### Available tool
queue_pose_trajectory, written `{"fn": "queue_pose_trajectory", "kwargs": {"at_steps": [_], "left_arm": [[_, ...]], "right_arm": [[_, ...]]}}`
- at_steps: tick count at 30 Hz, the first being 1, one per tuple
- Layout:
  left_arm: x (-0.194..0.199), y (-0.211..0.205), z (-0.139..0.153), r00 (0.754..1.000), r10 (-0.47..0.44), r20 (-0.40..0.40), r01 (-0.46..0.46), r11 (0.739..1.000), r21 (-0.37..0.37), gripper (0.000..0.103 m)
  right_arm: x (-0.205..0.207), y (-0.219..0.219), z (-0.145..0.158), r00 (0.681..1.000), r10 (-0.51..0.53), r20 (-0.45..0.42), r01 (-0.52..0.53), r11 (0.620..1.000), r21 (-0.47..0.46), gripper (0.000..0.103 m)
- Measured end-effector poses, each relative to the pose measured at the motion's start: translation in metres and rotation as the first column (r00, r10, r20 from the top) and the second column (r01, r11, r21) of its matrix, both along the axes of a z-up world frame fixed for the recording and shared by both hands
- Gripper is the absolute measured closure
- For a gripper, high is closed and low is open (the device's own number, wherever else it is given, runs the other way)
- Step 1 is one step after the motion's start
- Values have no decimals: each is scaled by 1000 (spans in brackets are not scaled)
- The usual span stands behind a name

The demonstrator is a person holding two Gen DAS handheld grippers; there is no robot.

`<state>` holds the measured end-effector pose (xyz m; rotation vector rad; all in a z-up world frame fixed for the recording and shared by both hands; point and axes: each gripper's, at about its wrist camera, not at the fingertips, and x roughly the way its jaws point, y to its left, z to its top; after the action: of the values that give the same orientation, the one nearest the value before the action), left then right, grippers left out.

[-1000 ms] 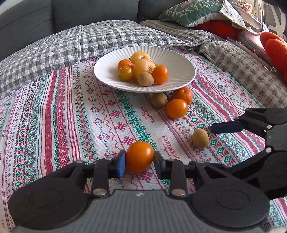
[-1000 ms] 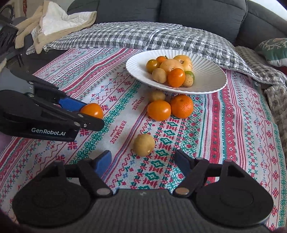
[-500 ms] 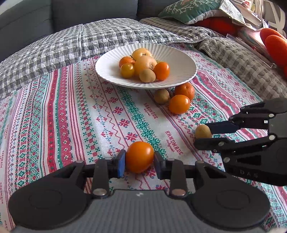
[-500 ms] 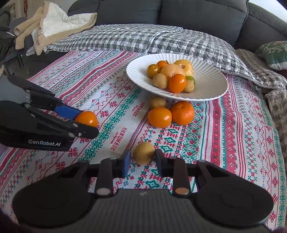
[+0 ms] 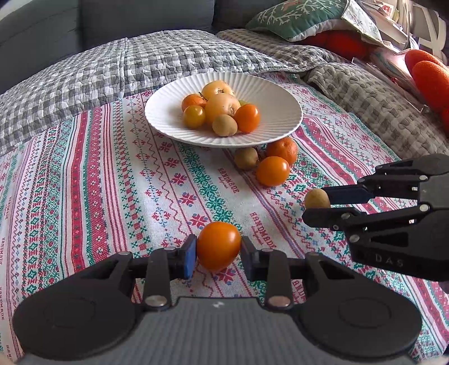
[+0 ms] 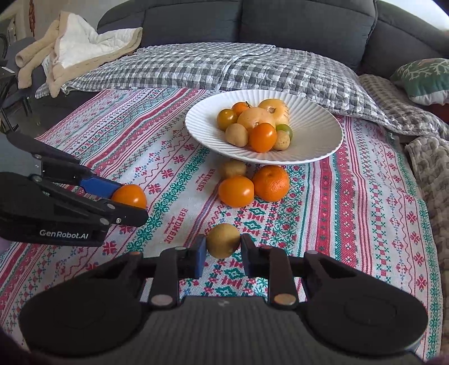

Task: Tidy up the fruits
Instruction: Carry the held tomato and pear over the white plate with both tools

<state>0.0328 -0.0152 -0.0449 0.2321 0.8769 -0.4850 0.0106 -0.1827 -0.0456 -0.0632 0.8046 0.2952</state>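
My left gripper (image 5: 217, 252) is shut on an orange tomato (image 5: 219, 244) just above the patterned cloth. My right gripper (image 6: 223, 250) is shut on a small tan kiwi-like fruit (image 6: 223, 243), also near the cloth. Each gripper shows in the other's view: the right gripper (image 5: 318, 203) with its tan fruit (image 5: 316, 198), the left gripper (image 6: 132, 200) with its tomato (image 6: 129, 196). A white ribbed plate (image 5: 277, 104) (image 6: 317, 126) behind them holds several orange, yellow and tan fruits. In front of the plate lie a tan fruit (image 6: 232, 168), an orange tomato (image 6: 236, 191) and a mandarin (image 6: 270, 183).
A striped embroidered cloth (image 5: 92, 191) covers the surface. Behind it lie a grey checked quilt (image 6: 224, 67) and a dark sofa back (image 6: 280, 19). A beige blanket (image 6: 70, 47) is at the far left, a green pillow (image 6: 423, 78) and orange cushions (image 5: 426, 75) at the right.
The right gripper has shut on the tan fruit, which lay between its open jaws a second ago. The left gripper kept hold of the tomato and stayed put.
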Motion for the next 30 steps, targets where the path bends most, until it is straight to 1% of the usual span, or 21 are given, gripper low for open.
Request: {"fn": "queue_pose_trajectory", "kwargs": {"at_steps": [11, 16, 19, 22, 27, 30], "left_arm": [[5, -6, 26, 999, 32, 41, -29, 997, -76, 83], [17, -10, 35, 996, 73, 50, -68, 992, -103, 83], [32, -13, 42, 993, 99, 59, -92, 989, -117, 83], [48, -17, 48, 991, 99, 88, -90, 991, -102, 83], [83, -23, 55, 987, 102, 121, -93, 993, -73, 83], [102, -26, 54, 987, 99, 124, -92, 994, -61, 83]], "right_arm": [[10, -21, 23, 995, -87, 47, 83, 994, 68, 80], [24, -32, 32, 986, -146, 80, 138, 985, 100, 80], [35, -40, 38, 979, -175, 103, 162, 980, 119, 80], [49, -49, 39, 970, -220, 107, 203, 968, 145, 80], [69, -49, 34, 958, -262, 113, 248, 961, 124, 80], [79, -49, 27, 954, -280, 107, 271, 958, 94, 80]]}}
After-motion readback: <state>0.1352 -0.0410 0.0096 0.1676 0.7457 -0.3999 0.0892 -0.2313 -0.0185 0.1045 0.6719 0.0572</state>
